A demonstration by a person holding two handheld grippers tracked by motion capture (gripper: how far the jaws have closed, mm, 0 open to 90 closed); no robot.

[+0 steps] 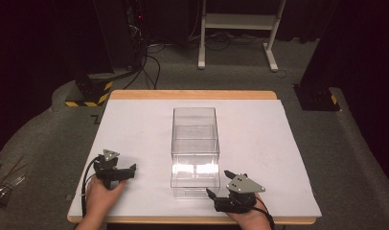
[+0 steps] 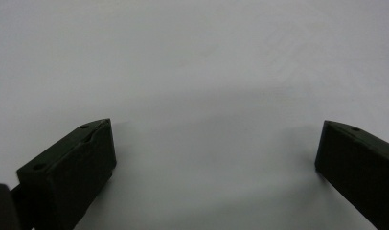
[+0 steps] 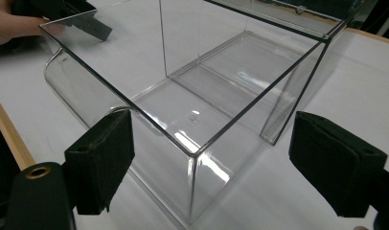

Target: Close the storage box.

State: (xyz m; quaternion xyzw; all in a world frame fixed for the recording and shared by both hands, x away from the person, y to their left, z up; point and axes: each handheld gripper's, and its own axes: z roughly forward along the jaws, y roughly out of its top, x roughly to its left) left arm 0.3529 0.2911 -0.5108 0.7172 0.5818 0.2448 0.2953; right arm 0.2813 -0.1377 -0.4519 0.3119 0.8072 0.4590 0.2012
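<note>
A clear, open-topped acrylic box (image 1: 194, 148) stands in the middle of the white table. My left gripper (image 1: 127, 173) rests on the table left of the box, apart from it and pointing towards it. In the left gripper view its jaws (image 2: 215, 127) stand wide open over bare white surface. My right gripper (image 1: 218, 184) sits at the box's near right corner. Its jaws (image 3: 211, 120) are open, with the corner of the box (image 3: 183, 110) between them but not touching. The other hand and gripper (image 3: 82, 21) show through the box's far wall.
The white table top (image 1: 259, 139) has a wooden rim (image 1: 192, 94) at front and back. Beyond it on the grey carpet stand a white frame (image 1: 238, 28), black stands with hazard-striped feet (image 1: 89, 93) and cables. Thin sticks (image 1: 5, 179) lie at the left.
</note>
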